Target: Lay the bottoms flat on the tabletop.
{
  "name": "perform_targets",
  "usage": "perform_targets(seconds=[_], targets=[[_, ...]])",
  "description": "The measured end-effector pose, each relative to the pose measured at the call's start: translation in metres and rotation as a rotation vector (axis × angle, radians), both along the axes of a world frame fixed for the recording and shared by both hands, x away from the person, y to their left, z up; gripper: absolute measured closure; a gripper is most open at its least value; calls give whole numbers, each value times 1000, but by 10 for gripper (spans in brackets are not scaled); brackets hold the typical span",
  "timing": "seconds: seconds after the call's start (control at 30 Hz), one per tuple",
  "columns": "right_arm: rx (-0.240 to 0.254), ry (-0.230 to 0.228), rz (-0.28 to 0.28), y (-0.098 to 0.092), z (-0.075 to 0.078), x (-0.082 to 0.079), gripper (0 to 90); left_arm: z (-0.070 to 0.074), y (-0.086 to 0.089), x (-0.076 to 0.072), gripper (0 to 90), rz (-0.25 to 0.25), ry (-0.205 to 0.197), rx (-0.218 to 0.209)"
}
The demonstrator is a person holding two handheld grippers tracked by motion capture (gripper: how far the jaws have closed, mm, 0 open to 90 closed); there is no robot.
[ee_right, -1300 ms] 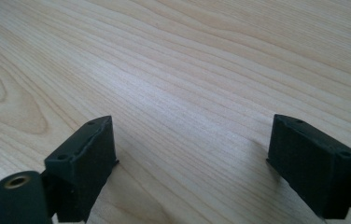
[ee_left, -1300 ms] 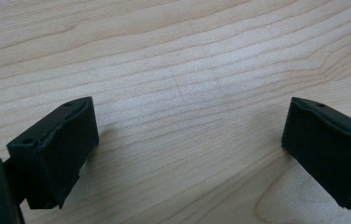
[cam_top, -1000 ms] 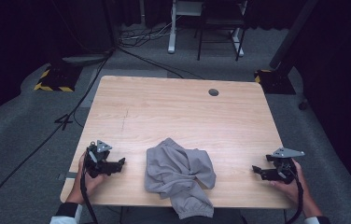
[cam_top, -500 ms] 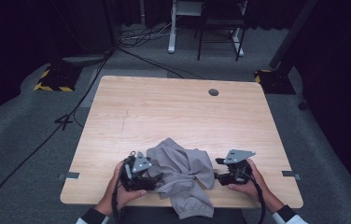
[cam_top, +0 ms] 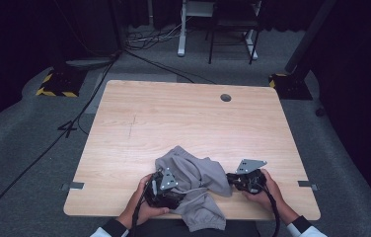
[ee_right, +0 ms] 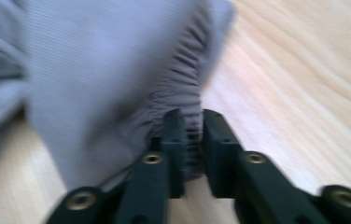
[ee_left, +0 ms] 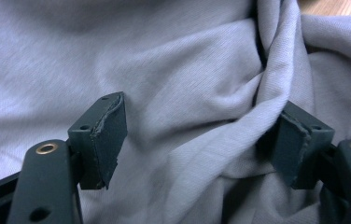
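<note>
**Grasp phase: right gripper on the waistband, left not yet closed**

Garment (cam_top: 196, 185): grey, crumpled, at the near edge of the table (cam_top: 183, 118), one part hanging over that edge toward the person. It lies between the two hands.

Right gripper (cam_top: 231, 178): at the garment's right side. Its jaws have just been closing, and in the right gripper view they stand narrow, pinching the gathered elastic band (ee_right: 183, 88) at the cloth's border. Wood shows on both sides of the pinch, so the band looks caught near its end.

Left gripper (cam_top: 177, 197): on the garment's left side, partly over the cloth. In the left gripper view the jaws stand wide, a raised fold (ee_left: 239, 135) lying between the pads (ee_left: 110, 135), which do not press on it.

Step in hand, as I read it: taking hold of the garment at two points, likely to spread or fold it. One hold made, one pending.

Next move calls for: closing the left jaws on that fold, or better on a matching stretch of band, so both holds sit on one edge. Then lifting apart evenly; a single layer only, or the cloth will bunch.
</note>
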State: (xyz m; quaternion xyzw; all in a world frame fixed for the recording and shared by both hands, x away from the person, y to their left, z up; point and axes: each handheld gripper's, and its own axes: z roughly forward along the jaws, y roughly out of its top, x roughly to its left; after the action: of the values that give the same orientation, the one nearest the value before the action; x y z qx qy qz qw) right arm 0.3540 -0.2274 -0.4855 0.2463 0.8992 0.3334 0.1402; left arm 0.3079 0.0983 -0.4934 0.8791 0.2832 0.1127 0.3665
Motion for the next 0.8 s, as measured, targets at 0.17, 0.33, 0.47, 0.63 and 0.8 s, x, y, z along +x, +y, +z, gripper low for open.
perform_targets(seconds=[0.17,0.33,0.47,0.63,0.8], targets=[[-37,-39,-79,-18,-3,12,898,-1,6,5,218,5,17,3],[48,4,-66,-26,3,14,770,-4,15,10,192,11,27,-14],[51,4,-30,-15,6,7,657,-6,16,11,187,-2,21,-21],[80,15,41,-2,7,-9,545,-8,18,10,188,-9,8,-34],[64,29,67,5,7,-13,484,-8,18,10,187,-12,6,-35]])
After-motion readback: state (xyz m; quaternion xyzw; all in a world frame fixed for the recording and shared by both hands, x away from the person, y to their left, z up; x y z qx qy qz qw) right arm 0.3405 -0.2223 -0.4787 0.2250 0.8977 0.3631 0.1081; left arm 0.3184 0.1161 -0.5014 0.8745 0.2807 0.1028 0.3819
